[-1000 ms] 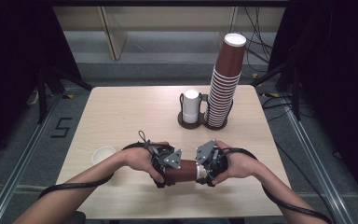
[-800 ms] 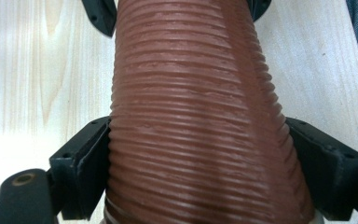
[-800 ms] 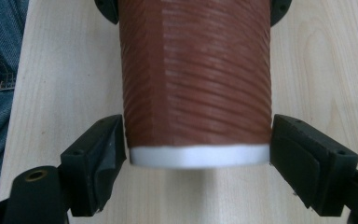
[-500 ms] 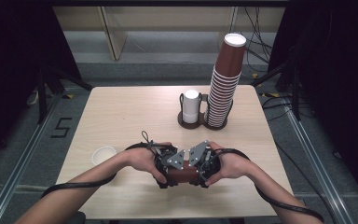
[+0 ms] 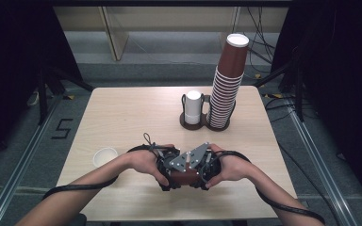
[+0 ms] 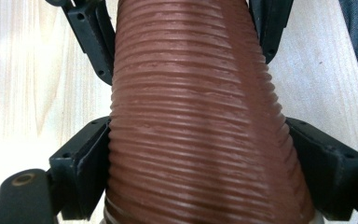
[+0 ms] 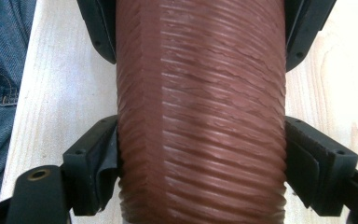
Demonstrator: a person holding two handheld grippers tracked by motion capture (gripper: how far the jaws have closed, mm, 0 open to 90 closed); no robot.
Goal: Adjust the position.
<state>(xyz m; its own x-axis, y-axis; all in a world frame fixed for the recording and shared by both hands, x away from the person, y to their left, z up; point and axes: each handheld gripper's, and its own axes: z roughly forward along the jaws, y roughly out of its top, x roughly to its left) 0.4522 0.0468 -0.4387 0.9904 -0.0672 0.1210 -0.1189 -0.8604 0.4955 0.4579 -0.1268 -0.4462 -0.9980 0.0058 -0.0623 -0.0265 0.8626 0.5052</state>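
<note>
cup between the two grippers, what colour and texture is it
Reddish brown with fine ribbed ridges; the cup shows best in the left gripper view.

Ribbed matt paper cup [image 6: 200,116]

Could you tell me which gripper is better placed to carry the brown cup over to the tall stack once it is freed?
Probably the right gripper: it clamps the brown ribbed cup on the side nearer the tall stack. The left gripper grips the farther side.

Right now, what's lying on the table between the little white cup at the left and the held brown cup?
In the high view, just the person's left forearm crosses between the white cup and the brown cup.
</note>
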